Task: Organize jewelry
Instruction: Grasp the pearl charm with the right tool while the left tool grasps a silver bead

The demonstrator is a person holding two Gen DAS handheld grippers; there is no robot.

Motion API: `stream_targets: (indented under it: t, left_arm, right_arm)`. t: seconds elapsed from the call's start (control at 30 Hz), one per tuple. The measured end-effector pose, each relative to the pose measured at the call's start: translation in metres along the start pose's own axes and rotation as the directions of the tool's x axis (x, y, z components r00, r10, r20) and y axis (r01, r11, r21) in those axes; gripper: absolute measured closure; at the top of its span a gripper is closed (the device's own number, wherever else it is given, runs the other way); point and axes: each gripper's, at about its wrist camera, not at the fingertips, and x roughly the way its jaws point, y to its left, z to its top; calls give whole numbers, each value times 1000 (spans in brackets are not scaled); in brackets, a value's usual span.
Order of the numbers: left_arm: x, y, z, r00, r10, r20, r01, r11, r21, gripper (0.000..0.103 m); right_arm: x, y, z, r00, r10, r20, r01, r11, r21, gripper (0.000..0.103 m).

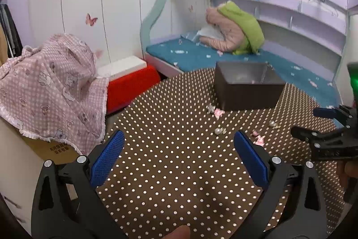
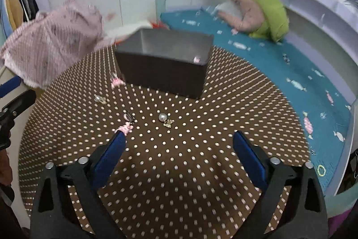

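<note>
A dark open box (image 1: 246, 86) (image 2: 165, 64) stands on the brown dotted tablecloth (image 1: 170, 149) (image 2: 179, 160), with a small pink piece (image 2: 197, 59) inside it. Loose jewelry lies in front of the box: a pearl earring (image 2: 162, 117) with a gold charm (image 2: 168, 123), a pink piece (image 2: 124, 128), a pink piece (image 2: 116, 81) by the box corner, and a silver pearl earring (image 2: 100, 99) (image 1: 218, 131). My right gripper (image 2: 179, 149) is open just short of the pearl earring. My left gripper (image 1: 179, 147) is open, with nothing between its fingers.
A pink checked cloth (image 1: 49, 86) covers a cardboard box at the left. A red and white container (image 1: 132, 80) sits behind the table. Beyond is a bed with a teal sheet (image 1: 197, 55) and a pink and green bundle (image 1: 237, 30). A hair tie (image 2: 321, 170) lies at the right.
</note>
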Motion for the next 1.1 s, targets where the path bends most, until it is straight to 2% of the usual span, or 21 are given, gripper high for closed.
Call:
stream_targets:
  t: [0.07, 0.3, 0.37, 0.4, 0.47, 0.7, 0.9, 1.0, 1.03, 1.1]
  left_arm:
    - [11, -3, -1, 1000, 1, -19, -1, 1000, 9, 5]
    - [39, -7, -1, 998, -18, -60, 20, 999, 30, 5]
    - [44, -10, 2, 998, -22, -66, 24, 999, 33, 5]
    - [49, -11, 2, 997, -27, -72, 30, 999, 35, 5]
    - [55, -12, 4, 996, -33, -83, 37, 999, 39, 5]
    - [83, -26, 10, 990, -57, -130, 66, 995, 70, 5]
    - [113, -38, 10, 977, -40, -210, 64, 992, 107, 5]
    - [120, -42, 11, 975, -32, -222, 62, 990, 130, 7]
    - [122, -44, 10, 972, -38, -232, 72, 988, 139, 18]
    - [126, -43, 11, 963, -94, -254, 125, 986, 109, 32]
  right_arm:
    - [12, 0, 4, 1000, 16, -25, -16, 1000, -8, 36]
    - [41, 9, 11, 996, 48, -70, -53, 997, -64, 60]
    - [43, 12, 10, 996, 64, -65, -69, 994, -84, 72]
    - [41, 14, 10, 996, 71, -62, -76, 993, -92, 75]
    - [38, 16, 8, 996, 64, -61, -70, 992, -106, 93]
    - [33, 10, 2, 995, 85, -54, -90, 993, -83, 94]
    - [24, 2, -1, 994, 107, -36, -108, 993, -53, 94]
    - [21, -1, 0, 992, 119, -29, -120, 992, -39, 94]
    - [19, -2, 1, 992, 121, -27, -122, 992, -37, 93]
    - [17, -3, 1, 992, 124, -24, -125, 992, -35, 94]
